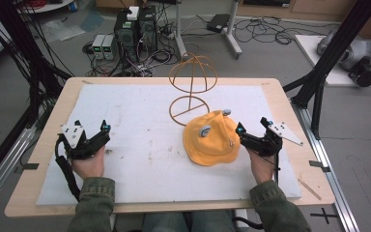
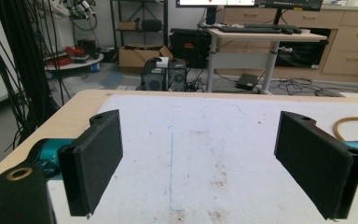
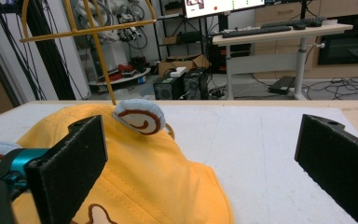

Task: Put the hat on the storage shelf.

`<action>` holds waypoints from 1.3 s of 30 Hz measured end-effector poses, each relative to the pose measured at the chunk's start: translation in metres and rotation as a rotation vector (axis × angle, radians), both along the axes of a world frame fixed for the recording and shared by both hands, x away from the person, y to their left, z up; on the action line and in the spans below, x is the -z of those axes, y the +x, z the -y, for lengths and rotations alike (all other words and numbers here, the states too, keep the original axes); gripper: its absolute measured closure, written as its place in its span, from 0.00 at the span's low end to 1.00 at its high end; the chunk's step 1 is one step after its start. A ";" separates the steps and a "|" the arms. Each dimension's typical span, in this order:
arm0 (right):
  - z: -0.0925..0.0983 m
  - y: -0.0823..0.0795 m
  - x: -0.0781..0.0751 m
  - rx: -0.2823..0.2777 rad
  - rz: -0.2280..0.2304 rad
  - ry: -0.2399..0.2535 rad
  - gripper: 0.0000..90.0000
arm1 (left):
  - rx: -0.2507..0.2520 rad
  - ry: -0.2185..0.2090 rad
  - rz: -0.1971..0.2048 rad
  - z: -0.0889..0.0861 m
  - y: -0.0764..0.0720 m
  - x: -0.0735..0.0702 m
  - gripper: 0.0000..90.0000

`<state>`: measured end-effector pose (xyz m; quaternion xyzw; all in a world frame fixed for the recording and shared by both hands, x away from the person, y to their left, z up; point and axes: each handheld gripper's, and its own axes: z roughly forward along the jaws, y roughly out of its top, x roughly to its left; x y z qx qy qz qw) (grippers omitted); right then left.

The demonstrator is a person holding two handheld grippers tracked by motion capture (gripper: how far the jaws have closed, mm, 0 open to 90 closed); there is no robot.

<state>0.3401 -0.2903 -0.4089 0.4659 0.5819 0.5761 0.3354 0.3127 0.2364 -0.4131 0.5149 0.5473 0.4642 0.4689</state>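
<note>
- Your right gripper sits on the white mat just to the right of the yellow hat. Its jaws stand wide apart and hold nothing.
- In the right gripper view, your right gripper has one jaw in front of the hat's crown and the other over bare mat. Whether the near jaw touches the fabric cannot be told.
- The hat lies flat on the white mat, right of centre, brim spread out. Two small grey-blue ears stand up from its crown; the right gripper view shows one with a brown swirl.
- The wire hat stand rises directly behind the hat, its ring base just beside the hat's far edge.
- Your left gripper rests at the left side of the mat, well apart from the hat.
- The left gripper view shows your left gripper with jaws spread wide over bare mat, nothing between them.
</note>
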 end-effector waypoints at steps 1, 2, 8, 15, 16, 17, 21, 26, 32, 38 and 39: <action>0.000 0.000 0.000 -0.001 0.000 -0.002 0.02 | 0.000 0.000 -0.002 0.000 0.000 0.000 0.17; 0.000 0.000 0.000 -0.001 0.000 -0.002 0.02 | 0.001 -0.001 -0.001 0.000 0.000 0.000 0.17; 0.000 -0.001 -0.001 -0.003 0.001 0.004 0.02 | 0.001 0.000 0.000 0.000 0.000 0.000 0.17; 0.002 -0.001 -0.005 -0.006 0.005 0.021 0.02 | -0.002 -0.003 0.004 -0.001 0.000 0.000 0.17; 0.003 -0.001 -0.007 -0.009 0.005 0.027 0.02 | -0.002 -0.003 0.003 -0.001 0.000 0.000 0.17; 0.003 -0.002 -0.009 -0.012 0.005 0.034 0.02 | -0.002 -0.003 0.003 -0.001 0.000 0.000 0.17; 0.000 -0.001 -0.018 -0.048 0.002 0.020 0.02 | -0.001 0.001 0.001 0.000 0.000 0.000 0.17; -0.008 0.000 -0.030 -0.117 -0.041 -0.017 0.02 | -0.001 0.004 -0.001 0.000 -0.001 0.000 0.17; -0.023 0.005 -0.042 -0.233 -0.177 -0.108 0.02 | -0.002 0.007 -0.004 0.000 -0.001 0.000 0.17; -0.030 0.009 -0.042 -0.281 -0.269 -0.165 0.02 | -0.003 0.008 -0.009 0.000 -0.002 0.000 0.17; -0.033 0.010 -0.042 -0.299 -0.301 -0.185 0.02 | -0.003 0.006 -0.007 0.000 -0.002 0.000 0.17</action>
